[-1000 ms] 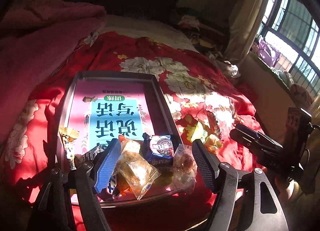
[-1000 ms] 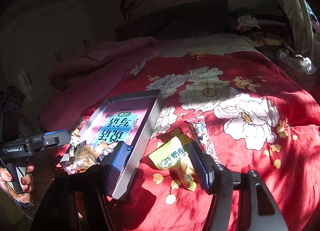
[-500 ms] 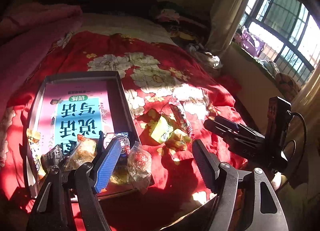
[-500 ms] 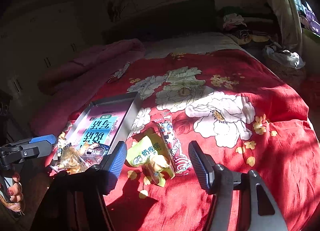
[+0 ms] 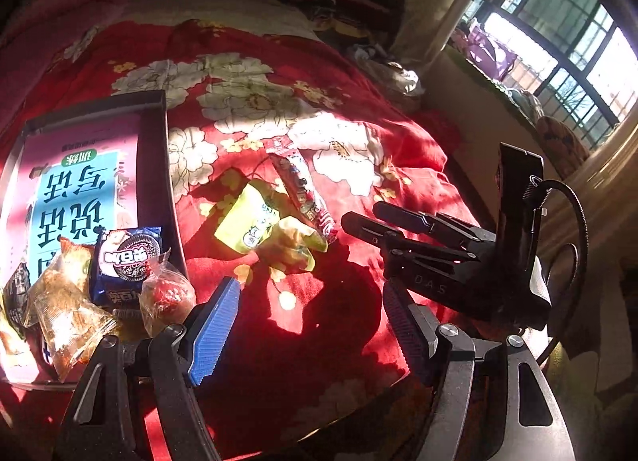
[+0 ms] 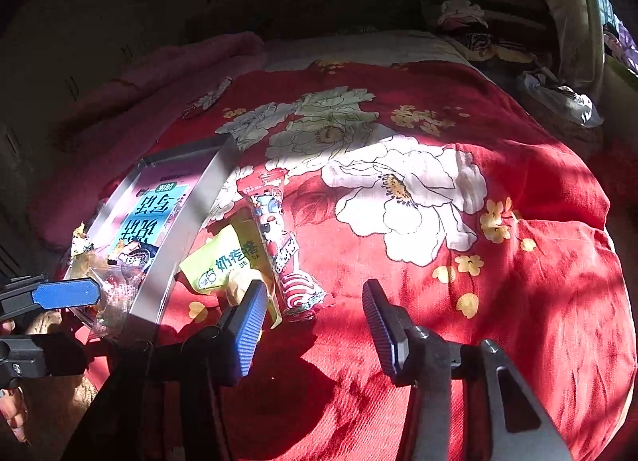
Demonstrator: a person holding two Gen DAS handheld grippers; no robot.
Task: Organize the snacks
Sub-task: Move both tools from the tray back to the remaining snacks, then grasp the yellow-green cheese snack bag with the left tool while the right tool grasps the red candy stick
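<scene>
— Snacks: how many are counted on the red floral bedspread (image 6: 518, 190)?

— Two beside the tray (image 5: 153, 166): one yellow packet (image 6: 227, 261) and one long red-and-white stick pack (image 6: 275, 237), touching. Roughly five wrapped pieces, one a blue cookie pack (image 5: 127, 257), are piled at the tray's near end.

— The grippers?

— The left gripper (image 5: 307, 325) and right gripper (image 6: 315, 325) are both spread apart; nothing is held.

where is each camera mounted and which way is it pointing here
Left wrist: on the left gripper, looking forward over the red floral quilt toward the window; its own open jaws show, and the right gripper at right.
Right wrist: on the right gripper, facing up the bed; own open jaws, the left gripper at left.
Both see the grey tray, the yellow snack packet and the long red snack packet.
</scene>
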